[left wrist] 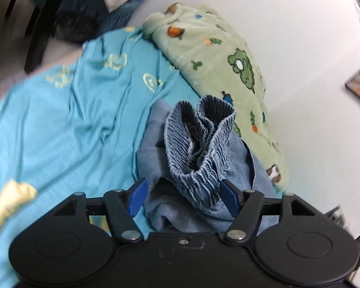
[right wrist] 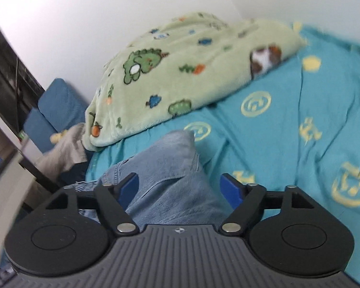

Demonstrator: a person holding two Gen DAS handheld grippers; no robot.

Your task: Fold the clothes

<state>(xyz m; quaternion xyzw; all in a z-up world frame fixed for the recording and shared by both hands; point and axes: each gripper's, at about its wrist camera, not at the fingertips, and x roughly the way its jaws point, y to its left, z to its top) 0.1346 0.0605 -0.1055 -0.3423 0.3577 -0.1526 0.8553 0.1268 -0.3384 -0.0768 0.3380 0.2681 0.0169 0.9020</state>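
Note:
A pair of light blue denim trousers (left wrist: 156, 158) lies bunched on the turquoise bed sheet (left wrist: 60, 124). In the left wrist view its gathered elastic waistband (left wrist: 199, 144) stands up between the blue pads (left wrist: 229, 198) of my left gripper (left wrist: 184, 196). The jaws stand apart and do not pinch the cloth. In the right wrist view a smoother fold of the trousers (right wrist: 170, 168) lies between the jaws of my right gripper (right wrist: 180, 188). They are spread wide, with a gap at the right pad (right wrist: 230, 189).
A folded green fleece blanket (left wrist: 216, 60) (right wrist: 180, 72) with cartoon prints lies on the sheet against the white wall (right wrist: 108, 12). Blue cushions (right wrist: 52, 110) and a grey cloth (right wrist: 64, 153) sit off the bed's edge. Dark furniture (left wrist: 36, 24) stands beyond the bed.

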